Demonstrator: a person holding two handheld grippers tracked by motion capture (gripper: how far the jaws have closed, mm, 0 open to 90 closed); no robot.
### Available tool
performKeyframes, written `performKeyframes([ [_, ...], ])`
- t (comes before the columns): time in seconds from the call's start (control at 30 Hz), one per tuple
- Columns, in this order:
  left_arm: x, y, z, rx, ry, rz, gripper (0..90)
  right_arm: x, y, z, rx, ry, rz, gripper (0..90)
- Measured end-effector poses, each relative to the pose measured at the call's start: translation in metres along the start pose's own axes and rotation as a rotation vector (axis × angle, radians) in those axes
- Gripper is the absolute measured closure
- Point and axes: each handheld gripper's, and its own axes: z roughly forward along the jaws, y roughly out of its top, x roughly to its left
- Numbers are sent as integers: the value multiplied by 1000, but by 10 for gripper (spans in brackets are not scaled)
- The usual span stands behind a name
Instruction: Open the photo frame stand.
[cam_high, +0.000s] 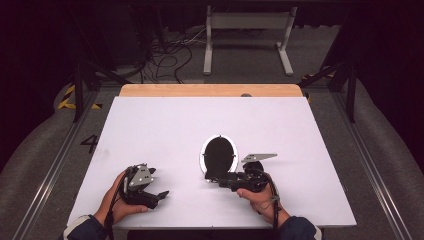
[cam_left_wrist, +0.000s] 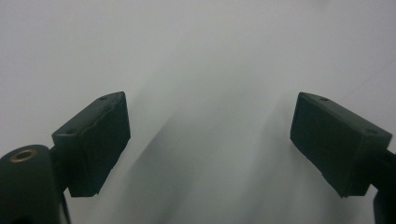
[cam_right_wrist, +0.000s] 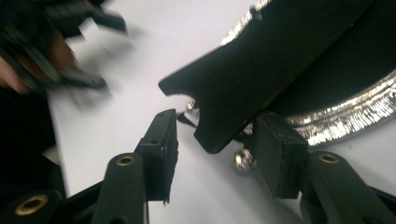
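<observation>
Straddling the black handle of the silver-rimmed pan at centre frame without pressing it, the half-open right gripper could slip off, while the left gripper rests open on the surface.

Overhead light lit my white table evenly; the surroundings stayed dark. My left gripper view looked soft and hazy, the other hand's gripper motion-blurred, glare on the silver rim.
</observation>
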Motion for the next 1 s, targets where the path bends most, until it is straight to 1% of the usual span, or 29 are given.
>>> performKeyframes([
  [0.07, 0, 1, 1, -1, 2, -2, 127, -4, 1, -1, -24, 28, 46, 513],
  [0.1, 0, 2, 2, 0, 2, 0, 127, -7, 1, 0, -44, 54, 88, 519],
  [0.17, 0, 5, 4, -1, 3, 1, 127, -13, 0, 0, -79, 98, 188, 551],
  [0.2, 0, 5, 4, -1, 3, 1, 127, -13, 0, 0, -79, 98, 188, 551],
  [0.23, 0, 6, 5, -5, -3, 2, 127, -18, -1, 0, -106, 123, 262, 557],
  [0.27, -1, 10, 8, -5, -13, 5, 127, -24, -1, 0, -126, 135, 311, 563],
  [0.33, -2, 14, 11, -9, -14, 13, 127, -25, 0, 2, -138, 134, 338, 565],
  [0.37, -2, 14, 11, -9, -14, 13, 127, -25, 0, 2, -138, 134, 338, 565],
  [0.4, -2, 16, 13, -11, -16, 16, 127, -26, 0, 3, -144, 120, 344, 573],
  [0.43, -2, 19, 14, -10, -19, 20, 128, -27, 0, 5, -151, 112, 361, 586],
  [0.5, -1, 22, 17, -10, -18, 20, 128, -28, -1, 8, -152, 107, 371, 598],
  [0.57, 0, 28, 22, -14, -24, 19, 129, -27, 0, 10, -155, 116, 379, 583],
  [0.63, 2, 33, 27, -19, -27, 12, 131, -27, 1, 12, -158, 119, 374, 569],
  [0.67, 3, 37, 30, -19, -30, 13, 133, -27, 1, 13, -163, 126, 376, 564],
  [0.7, 3, 39, 32, -19, -28, 18, 133, -26, 1, 14, -163, 127, 368, 560],
  [0.77, 5, 46, 39, -20, -42, 14, 134, -26, 2, 15, -158, 137, 368, 559],
  [0.83, 7, 52, 44, -25, -65, -2, 135, -26, 3, 17, -153, 139, 359, 561],
  [0.87, 9, 54, 47, -36, -86, -21, 139, -26, 3, 17, -151, 139, 352, 563],
  [0.9, 12, 58, 51, -51, -115, -53, 143, -26, 4, 17, -151, 143, 350, 565],
  [0.93, 12, 58, 51, -51, -115, -53, 152, -26, 4, 17, -151, 143, 350, 565],
  [0.97, 13, 60, 53, -59, -116, -70, 156, -26, 3, 17, -148, 139, 331, 572],
  [1.0, 15, 63, 56, -54, -123, -80, 156, -26, 3, 17, -148, 139, 331, 572],
])
